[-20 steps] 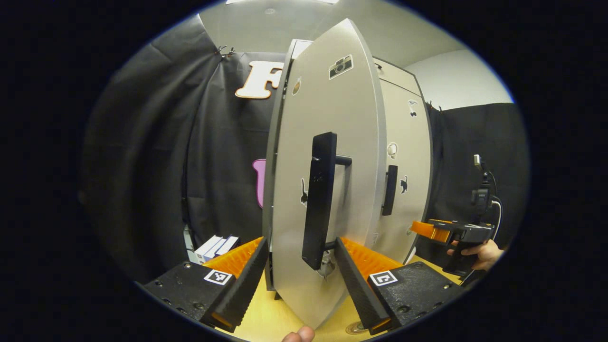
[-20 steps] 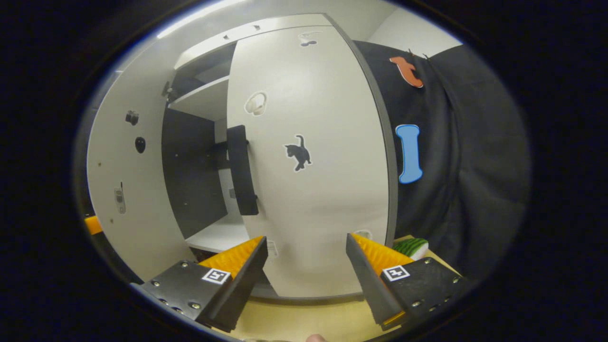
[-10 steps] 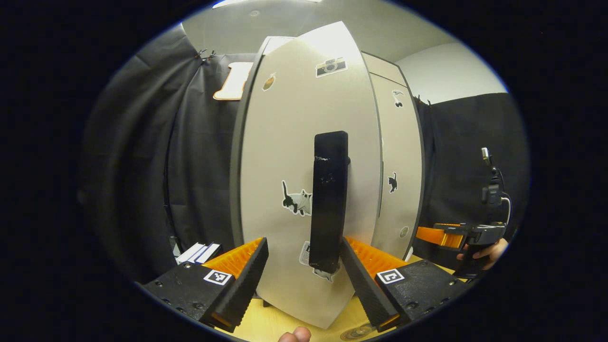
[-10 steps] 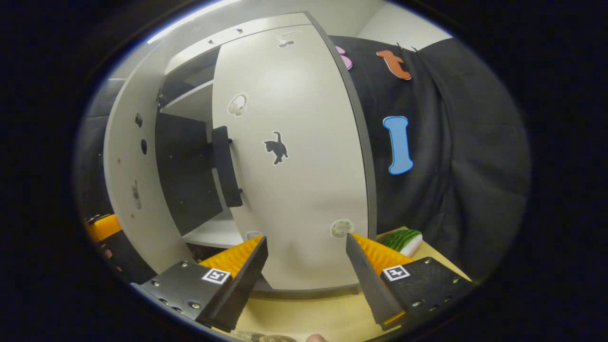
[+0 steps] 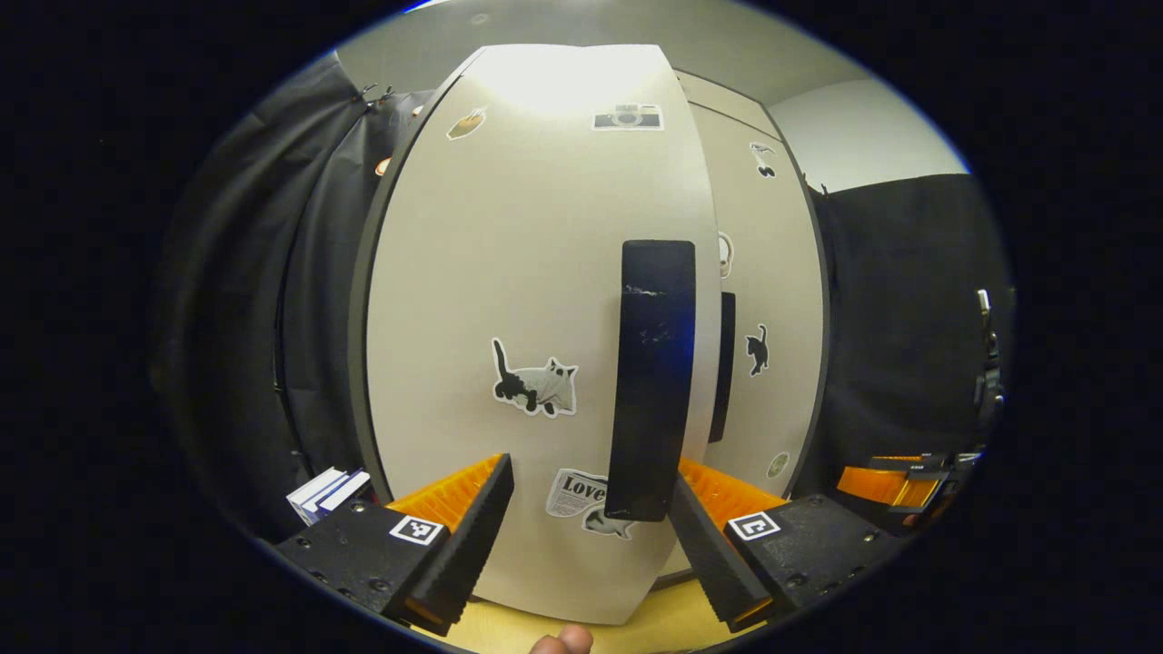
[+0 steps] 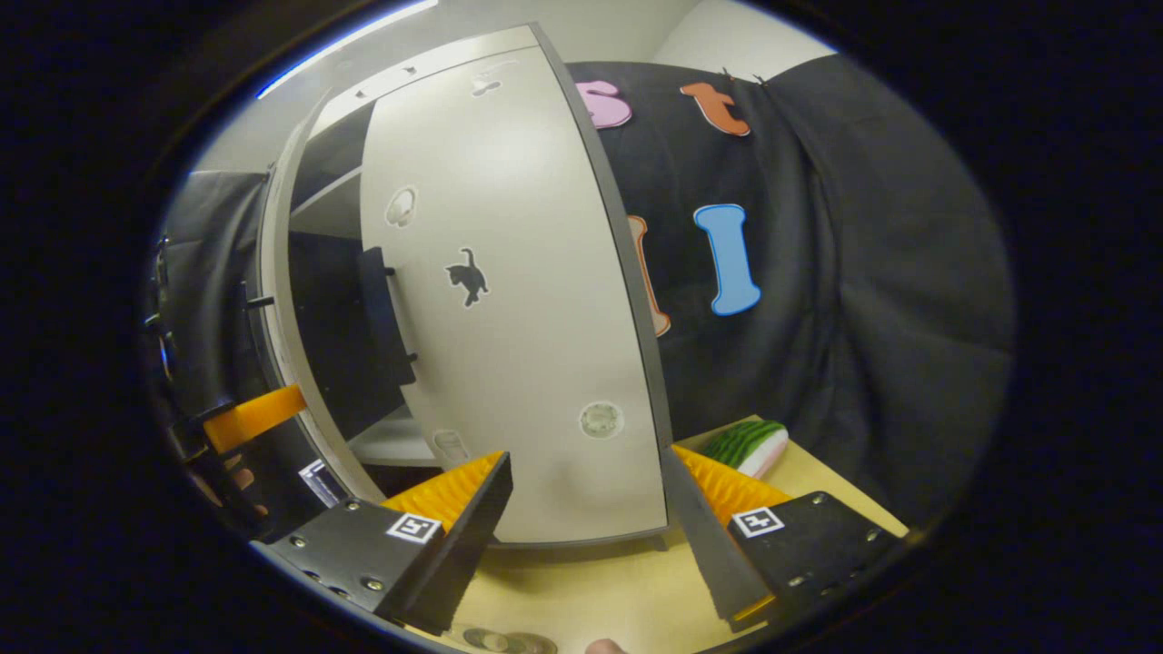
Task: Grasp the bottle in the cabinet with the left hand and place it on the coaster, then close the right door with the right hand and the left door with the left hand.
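The grey cabinet's left door (image 5: pixel 509 300) fills the centre of the left gripper view, its black bar handle (image 5: pixel 652 381) right of centre; the right door (image 5: pixel 768 309) stands beyond, at right. The cabinet stands on the yellow tabletop (image 6: pixel 600 590).

In the left gripper view we see the left door (image 5: pixel 509 300), pale grey with a tall black handle (image 5: pixel 652 381) and cat and camera stickers, swung nearly to the cabinet front. Beside it the right door (image 5: pixel 763 309) looks closed. In the right gripper view the right door (image 6: pixel 509 309) bears a black cat sticker, and a dark gap remains at its left; the left door (image 6: pixel 277 300) seems still ajar.
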A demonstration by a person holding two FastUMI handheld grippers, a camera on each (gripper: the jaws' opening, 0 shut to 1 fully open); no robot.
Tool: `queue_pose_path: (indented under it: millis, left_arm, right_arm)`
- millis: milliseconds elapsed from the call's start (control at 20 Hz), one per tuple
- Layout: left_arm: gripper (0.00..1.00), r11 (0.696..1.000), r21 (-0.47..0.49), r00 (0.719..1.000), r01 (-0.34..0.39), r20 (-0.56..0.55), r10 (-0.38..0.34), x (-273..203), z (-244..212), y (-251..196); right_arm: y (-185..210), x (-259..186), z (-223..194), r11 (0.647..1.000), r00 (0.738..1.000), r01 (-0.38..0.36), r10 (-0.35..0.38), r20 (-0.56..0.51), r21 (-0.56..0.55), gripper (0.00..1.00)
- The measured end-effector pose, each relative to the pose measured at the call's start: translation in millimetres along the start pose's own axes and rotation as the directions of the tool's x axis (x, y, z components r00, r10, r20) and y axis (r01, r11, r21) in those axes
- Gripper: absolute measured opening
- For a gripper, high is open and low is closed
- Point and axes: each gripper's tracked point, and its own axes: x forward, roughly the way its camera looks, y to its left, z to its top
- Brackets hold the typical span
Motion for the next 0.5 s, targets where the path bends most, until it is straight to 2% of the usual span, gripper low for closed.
queue_pose_path:
  millis: [50, 250, 500]
  left_arm:
    - [1.00, 1.000, -0.003, 1.000, -0.002, -0.003, 0.002, 5.0, -0.5, -0.8]
    - [0.98, 1.000, -0.003, 1.000, -0.015, 0.006, 0.015, 28.9, -1.2, -7.0]
    - [0.98, 0.997, 0.017, 0.997, -0.074, 0.018, 0.074, 55.2, -2.9, -7.5]
  right_arm:
    - [-2.4, 0.6, -4.7, 1.000, 1.000, 0.004, -0.004, -0.010, -0.004, 0.97]
    - [-7.7, -1.7, -16.1, 1.000, 1.000, 0.006, -0.006, -0.025, -0.003, 1.00]
    - [-7.0, -6.9, -16.6, 1.000, 1.000, -0.008, 0.008, -0.028, 0.009, 1.00]
